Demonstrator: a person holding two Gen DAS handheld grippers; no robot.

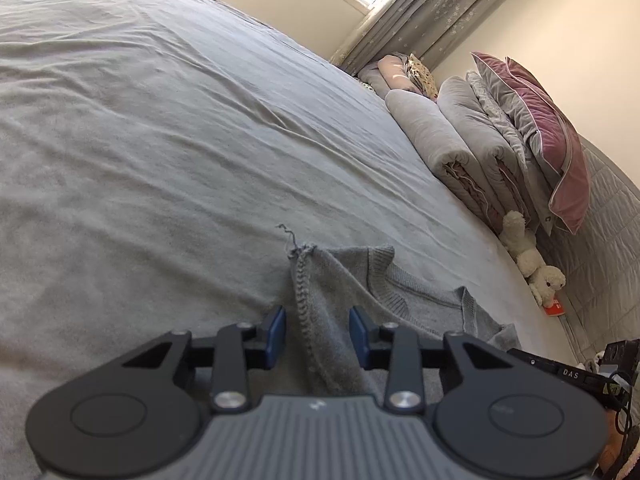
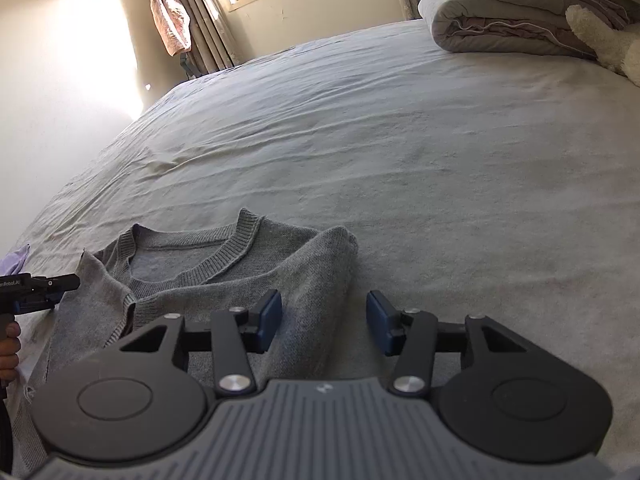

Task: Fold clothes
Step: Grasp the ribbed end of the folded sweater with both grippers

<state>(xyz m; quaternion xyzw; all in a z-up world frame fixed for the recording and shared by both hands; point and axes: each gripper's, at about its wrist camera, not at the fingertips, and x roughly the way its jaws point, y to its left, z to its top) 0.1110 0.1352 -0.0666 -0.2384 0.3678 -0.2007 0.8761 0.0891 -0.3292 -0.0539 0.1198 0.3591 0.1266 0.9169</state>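
A grey knit sweater (image 2: 240, 276) lies on the bed with its ribbed neckline up, and one shoulder folds into a raised ridge. In the right wrist view my right gripper (image 2: 324, 322) stands open over that ridge. Its left pad is above the knit and its right pad is past the fabric's edge, over the sheet. In the left wrist view my left gripper (image 1: 318, 336) is open around the sweater's (image 1: 340, 292) bunched side seam, and neither blue pad presses on it. The left gripper (image 2: 40, 286) also shows at the sweater's far left edge, with a person's hand below it.
The grey bed sheet (image 1: 180, 140) is wrinkled and wide. Folded quilts (image 1: 460, 148), a pink pillow (image 1: 548, 132) and a white plush toy (image 1: 532, 260) line the headboard side. Curtains (image 2: 204, 12) and a window are beyond. A lilac cloth (image 2: 14, 262) lies at the bed's left edge.
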